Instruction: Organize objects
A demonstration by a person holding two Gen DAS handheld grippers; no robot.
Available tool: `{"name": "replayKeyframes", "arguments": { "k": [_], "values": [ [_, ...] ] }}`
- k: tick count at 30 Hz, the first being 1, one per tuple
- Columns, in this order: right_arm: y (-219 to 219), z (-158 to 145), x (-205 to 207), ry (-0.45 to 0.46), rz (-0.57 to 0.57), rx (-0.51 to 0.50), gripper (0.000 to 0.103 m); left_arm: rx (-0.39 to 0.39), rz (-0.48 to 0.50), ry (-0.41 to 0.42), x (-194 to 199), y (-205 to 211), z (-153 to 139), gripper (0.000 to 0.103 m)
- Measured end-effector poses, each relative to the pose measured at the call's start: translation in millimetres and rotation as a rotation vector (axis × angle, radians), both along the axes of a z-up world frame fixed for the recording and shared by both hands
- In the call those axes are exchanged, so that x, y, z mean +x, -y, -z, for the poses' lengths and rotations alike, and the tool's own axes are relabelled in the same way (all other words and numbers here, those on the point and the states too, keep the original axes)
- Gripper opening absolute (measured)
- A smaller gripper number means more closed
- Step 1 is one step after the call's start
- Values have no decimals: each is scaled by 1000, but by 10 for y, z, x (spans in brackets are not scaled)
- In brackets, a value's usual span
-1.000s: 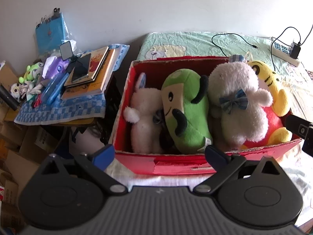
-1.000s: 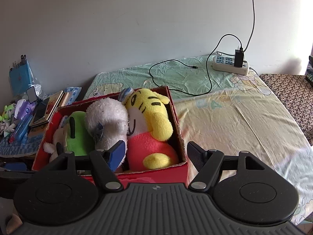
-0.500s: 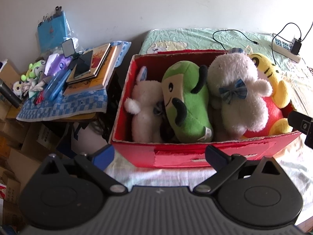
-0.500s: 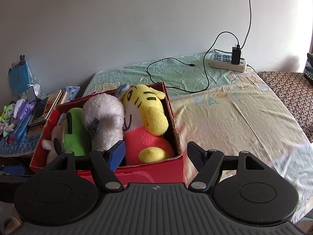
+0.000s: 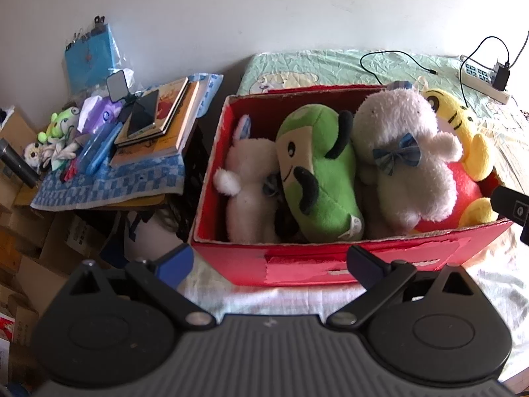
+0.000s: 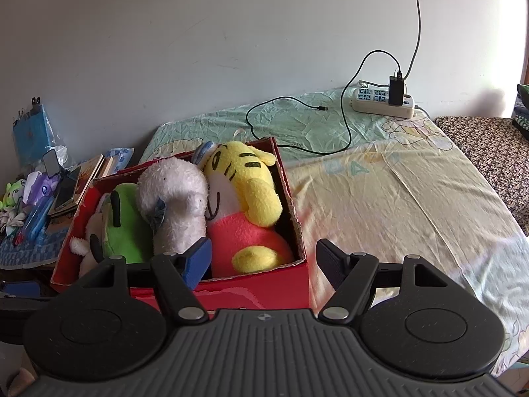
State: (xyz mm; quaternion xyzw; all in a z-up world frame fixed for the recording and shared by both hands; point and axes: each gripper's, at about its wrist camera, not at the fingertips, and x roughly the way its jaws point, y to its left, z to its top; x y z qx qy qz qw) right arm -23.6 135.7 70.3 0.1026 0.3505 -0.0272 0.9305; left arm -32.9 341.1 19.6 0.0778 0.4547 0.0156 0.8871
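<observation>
Whereas a second earlier the red box (image 5: 330, 264) was seen nearer, in the left wrist view it is now found slightly farther ahead of the left gripper (image 5: 269, 261), whose jaws are spread wide and empty; four plush toys (image 5: 317, 172) are packed inside, and a cluttered side table (image 5: 109, 178) is shown to its left. From the right wrist view, the right gripper (image 6: 264, 259), likewise wide and empty, is held before the box's right corner, and a power strip (image 6: 380, 102) on the bed sheet (image 6: 396, 198) is revealed beyond.

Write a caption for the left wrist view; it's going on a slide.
Open left gripper faces a red cardboard box packed with four plush toys on a bed.
</observation>
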Motion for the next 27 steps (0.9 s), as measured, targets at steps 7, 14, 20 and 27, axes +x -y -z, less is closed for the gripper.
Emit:
{"name": "replayKeyframes", "arguments": {
  "k": [7,14,20,27],
  "values": [
    [-43,-17,26,17,-22,8,72,4,13,14,34,23,-26,99],
    [-70,10,92,20,-37,13,71,8,23,25,96,32,-35,99],
    [-85,38,161,15,-38,19,71,8,29,28,165,33,-25,99],
    [-96,57,225,16,-36,22,71,4,33,29,247,45,3,99]
  ]
}}
